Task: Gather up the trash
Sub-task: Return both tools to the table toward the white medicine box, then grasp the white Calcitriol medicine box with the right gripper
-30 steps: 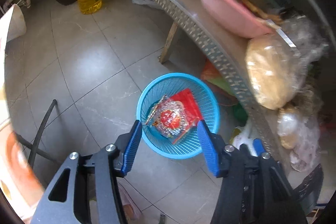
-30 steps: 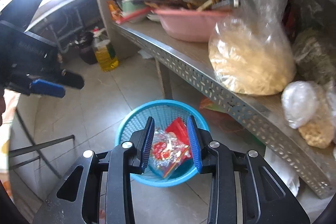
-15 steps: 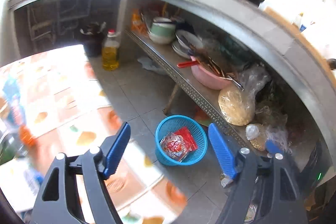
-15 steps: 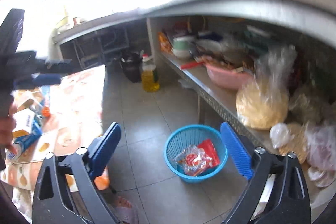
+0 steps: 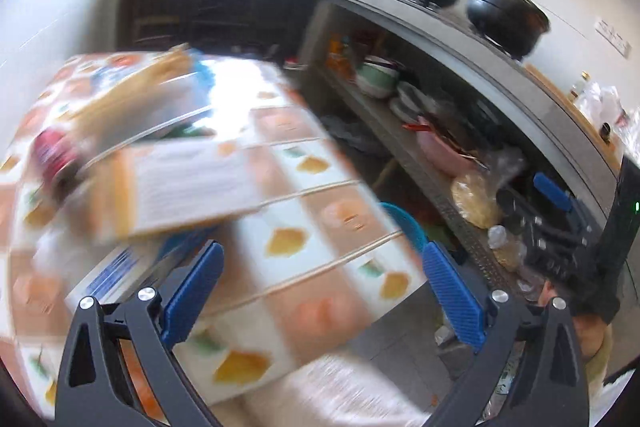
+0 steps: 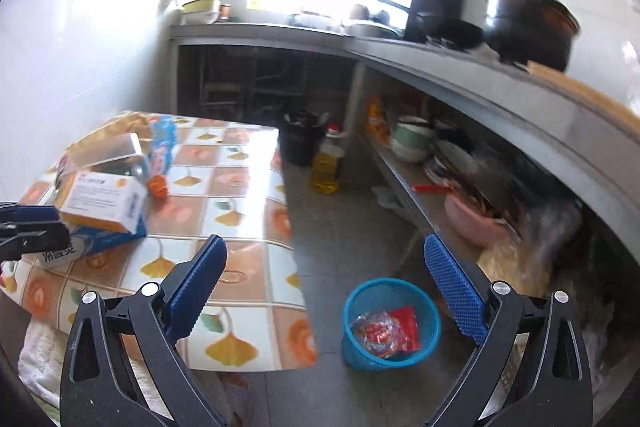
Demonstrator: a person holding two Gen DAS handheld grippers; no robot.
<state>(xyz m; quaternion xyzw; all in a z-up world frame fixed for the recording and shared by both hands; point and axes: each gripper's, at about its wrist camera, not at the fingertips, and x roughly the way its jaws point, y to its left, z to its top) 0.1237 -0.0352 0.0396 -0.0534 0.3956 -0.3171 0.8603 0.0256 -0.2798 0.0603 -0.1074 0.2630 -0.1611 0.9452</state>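
The left gripper (image 5: 320, 291) has just been opening and its fingers stand wide apart with nothing between them; the right gripper (image 6: 325, 285) is equally spread and empty. Red and clear wrappers (image 6: 386, 333) lie in the blue basket (image 6: 430, 311) on the floor beside the table (image 6: 240, 227). Print on the orange-and-white box (image 6: 102, 201) and the blue box (image 6: 102, 239) beneath it is too blurred to read.

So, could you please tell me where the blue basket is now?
In the right wrist view, the blue basket stands on the floor at lower right, between the patterned table and the metal shelf.
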